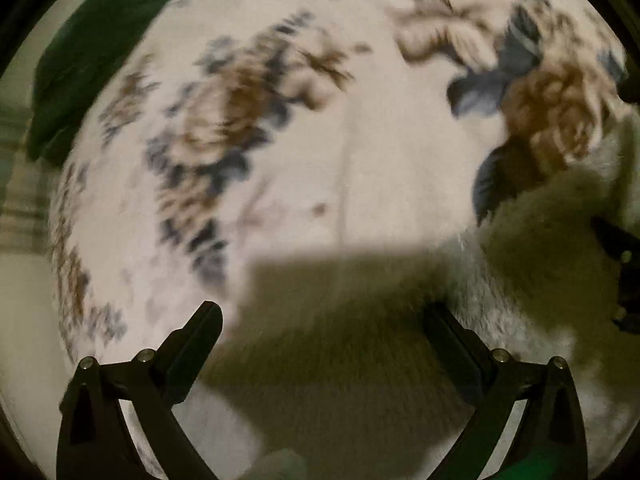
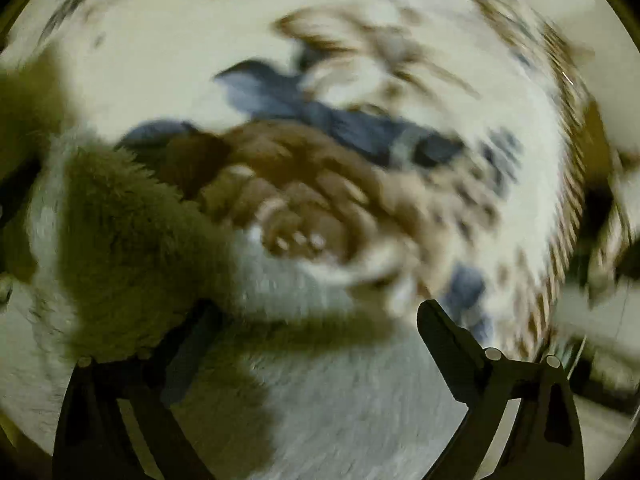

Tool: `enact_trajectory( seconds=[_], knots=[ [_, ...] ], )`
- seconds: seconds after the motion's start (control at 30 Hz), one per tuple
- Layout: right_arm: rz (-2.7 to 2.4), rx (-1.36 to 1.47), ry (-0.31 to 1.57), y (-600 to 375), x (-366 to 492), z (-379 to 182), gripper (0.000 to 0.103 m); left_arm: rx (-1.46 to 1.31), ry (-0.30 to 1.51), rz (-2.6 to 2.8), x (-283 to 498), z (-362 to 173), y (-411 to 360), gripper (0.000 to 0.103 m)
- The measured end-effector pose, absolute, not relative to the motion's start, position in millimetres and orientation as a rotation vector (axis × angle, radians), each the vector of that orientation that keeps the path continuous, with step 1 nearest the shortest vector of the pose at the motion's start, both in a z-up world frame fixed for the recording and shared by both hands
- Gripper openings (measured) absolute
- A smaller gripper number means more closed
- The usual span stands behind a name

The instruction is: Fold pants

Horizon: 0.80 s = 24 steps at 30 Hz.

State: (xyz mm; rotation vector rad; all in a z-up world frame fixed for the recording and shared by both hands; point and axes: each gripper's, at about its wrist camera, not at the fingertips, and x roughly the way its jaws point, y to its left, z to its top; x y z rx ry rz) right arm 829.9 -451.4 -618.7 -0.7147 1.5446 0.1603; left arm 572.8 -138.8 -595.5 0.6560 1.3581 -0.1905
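Note:
The pants (image 1: 520, 312) are pale grey-white and fuzzy. They lie on a floral bedspread (image 1: 360, 140), at the lower right of the left wrist view and across the bottom of the right wrist view (image 2: 340, 400). My left gripper (image 1: 324, 316) is open, its fingers spread wide over the pants' edge, holding nothing. My right gripper (image 2: 320, 312) is open too, its fingers apart above the pants. Part of the right gripper (image 1: 624, 264) shows at the right edge of the left wrist view. Both views are motion-blurred.
A dark green cloth (image 1: 92, 56) lies at the upper left on the bedspread. The bedspread (image 2: 240, 40) has brown and blue flowers. Its edge drops off at the left (image 1: 24, 200) and at the right (image 2: 600, 260).

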Motion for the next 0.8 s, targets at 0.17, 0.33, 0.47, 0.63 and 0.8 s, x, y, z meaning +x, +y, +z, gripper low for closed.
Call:
enact_trajectory(
  seconds=[0.17, 0.33, 0.47, 0.63, 0.8],
  knots=[
    [0.307, -0.526, 1.570, -469, 834, -623, 0.059, 0.426, 1.412, -0.350, 584, -599, -119, 0.067],
    [0.271, -0.429, 1.511, -477, 813, -601, 0.010, 0.411, 1.351, -0.396, 572, -569, -119, 0.008],
    [0.205, -0.396, 1.403, -482, 778, -566, 0.008, 0.348, 1.280, -0.359, 558, -526, -106, 0.005],
    [0.152, -0.288, 1.275, -487, 718, -514, 0.008, 0.198, 1.184, -0.329, 516, -458, -90, 0.002],
    [0.131, -0.266, 1.217, -471, 643, -470, 0.008, 0.081, 1.148, -0.289, 431, -422, -84, 0.002]
  ],
)
